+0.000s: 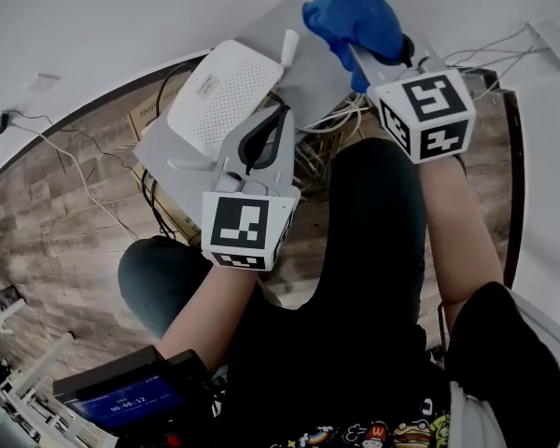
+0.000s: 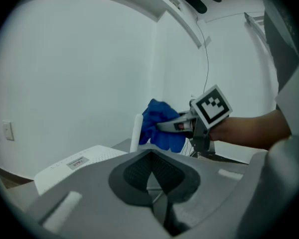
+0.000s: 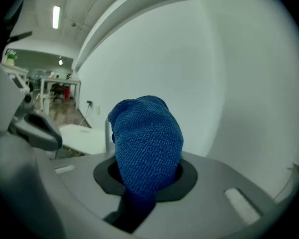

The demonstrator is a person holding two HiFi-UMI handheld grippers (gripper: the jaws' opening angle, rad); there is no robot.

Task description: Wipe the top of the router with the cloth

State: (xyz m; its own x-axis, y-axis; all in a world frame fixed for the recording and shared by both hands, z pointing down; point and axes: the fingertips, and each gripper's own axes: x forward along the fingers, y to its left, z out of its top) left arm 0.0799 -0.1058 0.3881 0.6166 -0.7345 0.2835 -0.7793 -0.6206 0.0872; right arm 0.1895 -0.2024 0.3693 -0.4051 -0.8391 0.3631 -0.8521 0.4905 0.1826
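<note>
A white router point(image 1: 222, 96) with upright antennas lies on a grey tabletop point(image 1: 313, 68); it also shows low in the left gripper view point(image 2: 74, 166) and far off in the right gripper view point(image 3: 82, 136). My right gripper point(image 1: 359, 54) is shut on a bunched blue cloth point(image 1: 355, 17), held in the air to the right of the router and apart from it. The cloth point(image 3: 147, 143) fills the right gripper point(image 3: 147, 180) jaws. My left gripper point(image 1: 278, 112) is shut on nothing, its tip just over the router's near right edge. From the left gripper point(image 2: 150, 173), the cloth point(image 2: 159, 123) hangs beyond an antenna point(image 2: 136, 131).
Tangled cables point(image 1: 327, 147) hang off the tabletop's near edge above cardboard boxes point(image 1: 154, 110). A white wall stands close behind the table. A loose cable point(image 1: 65, 166) runs over the wood floor at left. A small screen device point(image 1: 121, 399) sits at my lower left.
</note>
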